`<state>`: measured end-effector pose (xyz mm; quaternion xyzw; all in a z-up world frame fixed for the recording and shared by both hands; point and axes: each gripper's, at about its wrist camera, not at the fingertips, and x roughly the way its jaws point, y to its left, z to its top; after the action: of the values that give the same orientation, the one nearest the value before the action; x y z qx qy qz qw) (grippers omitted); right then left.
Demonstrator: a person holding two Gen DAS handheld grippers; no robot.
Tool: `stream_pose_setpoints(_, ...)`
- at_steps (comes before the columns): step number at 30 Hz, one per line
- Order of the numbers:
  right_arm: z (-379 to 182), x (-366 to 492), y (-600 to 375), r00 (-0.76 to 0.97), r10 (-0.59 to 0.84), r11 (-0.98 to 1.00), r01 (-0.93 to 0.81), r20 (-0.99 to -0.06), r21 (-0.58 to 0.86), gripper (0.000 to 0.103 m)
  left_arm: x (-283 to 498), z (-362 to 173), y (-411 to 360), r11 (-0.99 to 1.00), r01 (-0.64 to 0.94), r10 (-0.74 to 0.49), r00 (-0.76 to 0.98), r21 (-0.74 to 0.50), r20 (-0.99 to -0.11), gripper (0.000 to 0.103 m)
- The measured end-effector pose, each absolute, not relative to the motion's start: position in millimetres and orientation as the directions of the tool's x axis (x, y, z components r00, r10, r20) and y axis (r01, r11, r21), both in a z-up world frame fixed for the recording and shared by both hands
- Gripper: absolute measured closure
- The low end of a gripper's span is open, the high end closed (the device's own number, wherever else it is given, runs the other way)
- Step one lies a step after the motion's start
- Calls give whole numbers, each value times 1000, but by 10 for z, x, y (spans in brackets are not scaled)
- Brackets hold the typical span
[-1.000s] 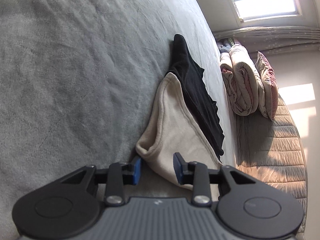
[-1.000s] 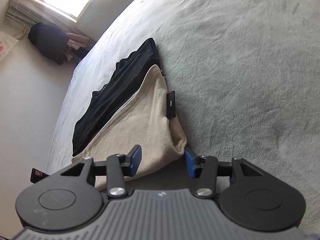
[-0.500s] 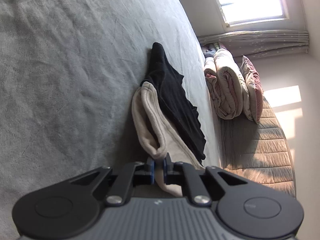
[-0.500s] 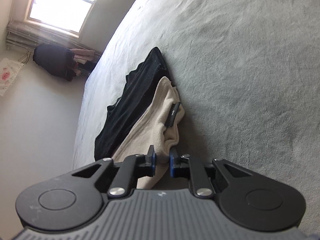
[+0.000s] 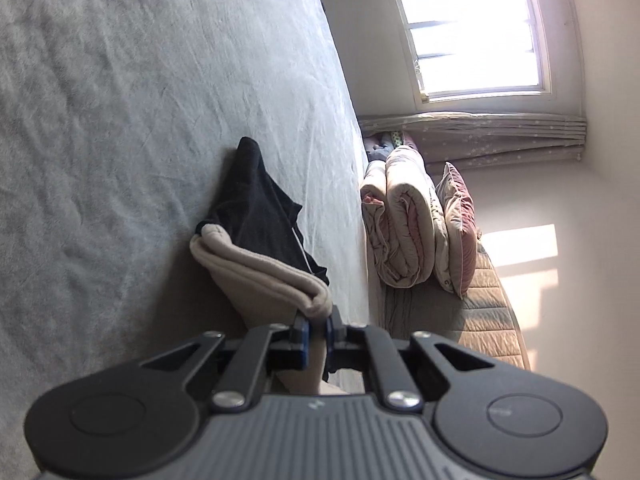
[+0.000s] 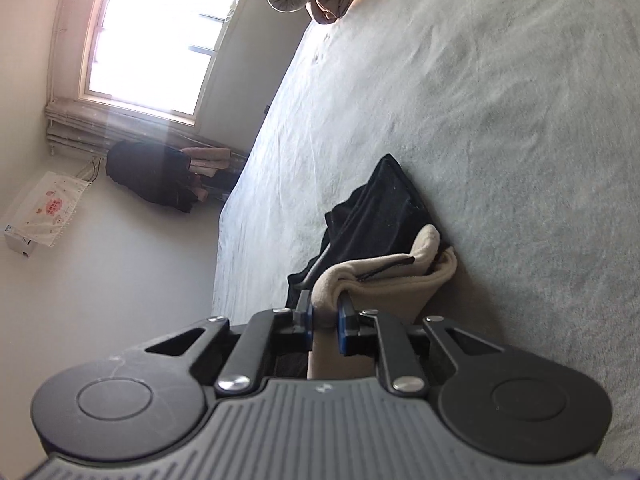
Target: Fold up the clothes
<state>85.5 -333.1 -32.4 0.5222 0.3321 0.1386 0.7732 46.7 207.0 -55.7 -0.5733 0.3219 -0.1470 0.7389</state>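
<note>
A beige fleece garment (image 5: 256, 276) with a black part (image 5: 260, 208) lies on a grey bed cover (image 5: 120, 120). My left gripper (image 5: 316, 330) is shut on one beige corner and holds it lifted above the bed. In the right wrist view my right gripper (image 6: 325, 326) is shut on the other beige corner (image 6: 384, 280), also lifted, with the black part (image 6: 376, 208) behind it. The beige cloth hangs down between each pair of jaws, and its lower edge is hidden by the grippers.
Rolled pink and cream quilts (image 5: 404, 224) and a pillow (image 5: 456, 228) sit on a quilted mattress beyond the bed edge. A window (image 5: 472, 28) is above them. Dark clothes (image 6: 152, 176) hang by another window (image 6: 160, 40).
Both grippers closed on the beige garment's near corners, then lifted them up and forward, so the beige layer now rises off the bed and folds over toward the black part.
</note>
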Motion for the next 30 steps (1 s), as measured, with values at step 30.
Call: stream_pose_setpoints(30,-823,2397,-3326,766,482,444,205,-425,873,88,2233,-890,2072,392,-276,-485,749,-878,-452,95)
